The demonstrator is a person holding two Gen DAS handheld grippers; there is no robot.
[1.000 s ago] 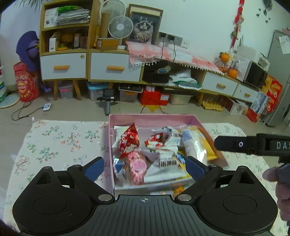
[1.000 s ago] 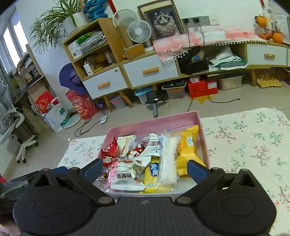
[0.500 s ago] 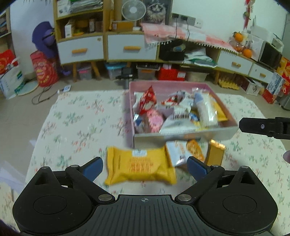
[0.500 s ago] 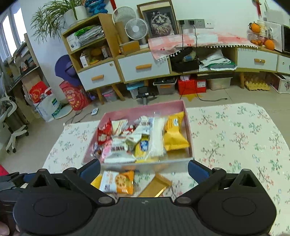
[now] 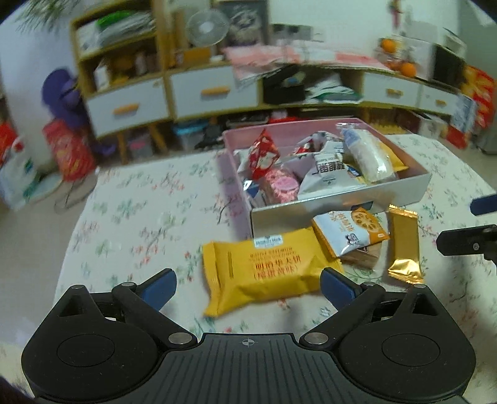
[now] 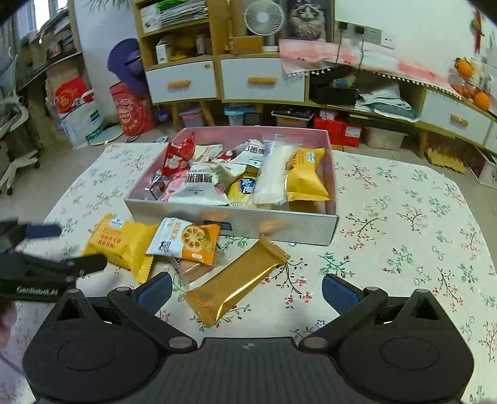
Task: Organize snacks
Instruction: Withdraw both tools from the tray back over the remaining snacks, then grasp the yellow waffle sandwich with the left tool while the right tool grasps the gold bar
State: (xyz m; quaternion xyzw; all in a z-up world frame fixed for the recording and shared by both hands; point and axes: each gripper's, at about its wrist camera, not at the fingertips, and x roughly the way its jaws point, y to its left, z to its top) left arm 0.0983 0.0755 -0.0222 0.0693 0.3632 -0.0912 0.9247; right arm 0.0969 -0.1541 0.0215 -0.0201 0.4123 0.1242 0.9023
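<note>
A pink box [image 5: 338,203] [image 6: 236,222] holds several snack packets on the floral cloth. In front of it lie a yellow packet [image 5: 264,270] [image 6: 119,241], a white-and-orange biscuit packet [image 5: 351,231] [image 6: 186,241], a brown wafer under it [image 6: 194,268] and a gold bar [image 5: 403,245] [image 6: 237,281]. My left gripper [image 5: 248,284] is open and empty, with the yellow packet between its fingers' line of view. My right gripper [image 6: 247,290] is open and empty, just in front of the gold bar. Each gripper shows at the other view's edge.
The table is covered by a floral cloth [image 6: 403,217]. Behind it stand wooden cabinets with white drawers [image 6: 261,80], a fan [image 6: 264,17], a purple chair [image 6: 127,65] and bags on the floor [image 6: 80,115].
Both grippers have pulled back from over the box toward me. The loose packets in front of the box have come into view. Both stay open.
</note>
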